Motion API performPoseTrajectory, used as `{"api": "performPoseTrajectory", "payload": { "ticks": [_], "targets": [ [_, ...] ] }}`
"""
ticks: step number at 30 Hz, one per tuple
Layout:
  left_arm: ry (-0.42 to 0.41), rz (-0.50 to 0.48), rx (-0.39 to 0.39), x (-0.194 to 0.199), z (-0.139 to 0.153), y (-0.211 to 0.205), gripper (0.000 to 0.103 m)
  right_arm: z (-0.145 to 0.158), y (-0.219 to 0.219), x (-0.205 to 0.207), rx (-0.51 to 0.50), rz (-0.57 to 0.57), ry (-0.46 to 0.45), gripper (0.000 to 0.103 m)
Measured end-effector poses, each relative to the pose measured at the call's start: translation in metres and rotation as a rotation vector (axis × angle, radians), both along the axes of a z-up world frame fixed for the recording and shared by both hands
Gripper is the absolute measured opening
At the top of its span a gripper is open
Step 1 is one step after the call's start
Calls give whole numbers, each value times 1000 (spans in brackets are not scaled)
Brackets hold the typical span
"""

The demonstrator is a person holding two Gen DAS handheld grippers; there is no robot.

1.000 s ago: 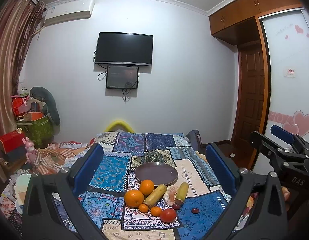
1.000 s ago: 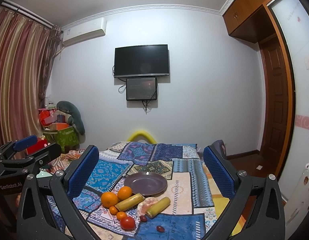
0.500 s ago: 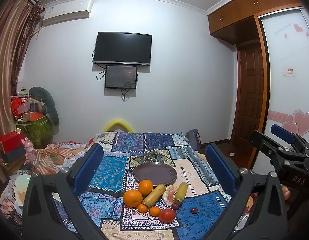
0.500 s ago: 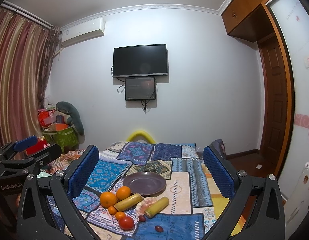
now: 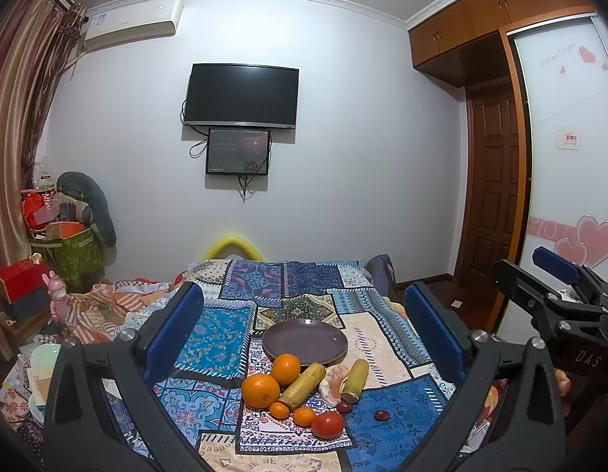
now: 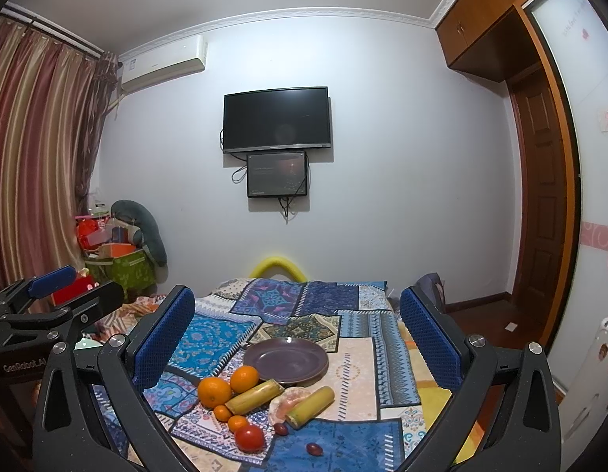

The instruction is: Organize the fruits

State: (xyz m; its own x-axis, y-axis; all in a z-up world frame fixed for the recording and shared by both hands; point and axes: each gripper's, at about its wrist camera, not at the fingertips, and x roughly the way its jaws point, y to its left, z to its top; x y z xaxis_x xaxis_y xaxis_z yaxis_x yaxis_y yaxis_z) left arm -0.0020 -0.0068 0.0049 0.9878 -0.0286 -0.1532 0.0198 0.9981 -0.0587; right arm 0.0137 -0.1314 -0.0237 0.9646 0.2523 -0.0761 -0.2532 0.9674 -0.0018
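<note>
A dark purple plate (image 5: pixel 305 339) (image 6: pixel 286 360) rests on a patchwork cloth (image 5: pixel 213 338). In front of it lie two oranges (image 5: pixel 260 390) (image 6: pixel 214 392), two yellow-green cane pieces (image 5: pixel 302 385) (image 6: pixel 309 401), a peeled pomelo segment (image 5: pixel 333 383), two small tangerines (image 5: pixel 304 416), a red tomato (image 5: pixel 328 424) (image 6: pixel 250 438) and two dark dates (image 5: pixel 381 415). My left gripper (image 5: pixel 304 330) hangs open above and short of the fruit. My right gripper (image 6: pixel 298 334) is open too, equally far back. Each gripper shows in the other's view at the edge.
A wall-mounted TV (image 5: pixel 241 96) and a smaller screen (image 5: pixel 238 152) face me. Boxes, a green bin (image 5: pixel 71 255) and a pink toy (image 5: pixel 59 306) crowd the left side. A brown door (image 5: pixel 490 204) and a wardrobe stand on the right.
Both views have drifted only slightly; the fruit and plate have not moved, and both grippers stay open.
</note>
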Motion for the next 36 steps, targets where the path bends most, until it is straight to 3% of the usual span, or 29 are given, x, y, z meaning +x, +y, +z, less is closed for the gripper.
{"api": "performPoseTrajectory", "payload": {
  "ticks": [23, 31, 36],
  "targets": [
    [11, 16, 4, 10, 2, -2, 103, -5, 3, 5, -7, -7, 18, 103],
    [97, 53, 14, 51, -19, 13, 103, -26, -2, 42, -51, -27, 121, 103],
    [204, 70, -14, 90, -47, 29, 102, -44, -10, 66, -60, -7, 220, 103]
  ]
}}
